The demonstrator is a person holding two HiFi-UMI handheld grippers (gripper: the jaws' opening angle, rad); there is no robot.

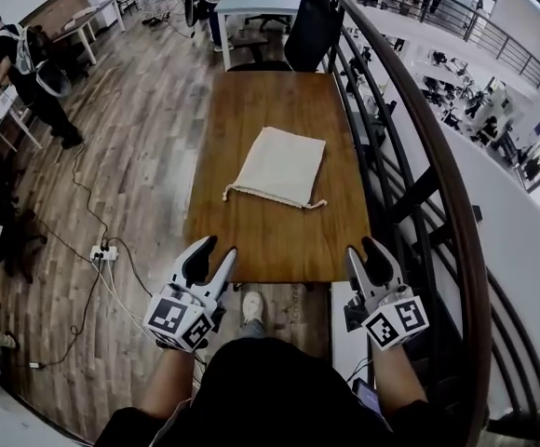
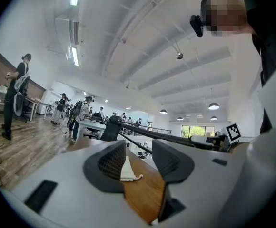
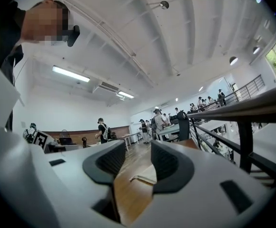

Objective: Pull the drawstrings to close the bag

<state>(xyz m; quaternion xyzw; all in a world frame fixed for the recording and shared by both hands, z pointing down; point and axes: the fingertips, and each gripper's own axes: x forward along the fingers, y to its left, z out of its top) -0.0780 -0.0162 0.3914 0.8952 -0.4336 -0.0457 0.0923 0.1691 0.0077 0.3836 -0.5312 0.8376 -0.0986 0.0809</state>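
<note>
A cream cloth drawstring bag (image 1: 279,164) lies flat in the middle of the brown wooden table (image 1: 270,242), its mouth facing me. Its cord (image 1: 251,192) runs along the near hem, with a short end sticking out at each corner. My left gripper (image 1: 211,255) hovers at the table's near left corner, jaws apart and empty. My right gripper (image 1: 367,251) hangs off the near right corner, also open with nothing in it. In the left gripper view the bag (image 2: 127,171) shows far off between the jaws (image 2: 135,163). The right gripper view shows the bag (image 3: 146,175) beyond the open gripper (image 3: 138,166).
A dark curved railing (image 1: 438,147) runs close along the table's right side. A black chair (image 1: 312,26) stands at the far end. A power strip with cables (image 1: 102,252) lies on the floor to the left. People stand at desks at left (image 1: 33,73).
</note>
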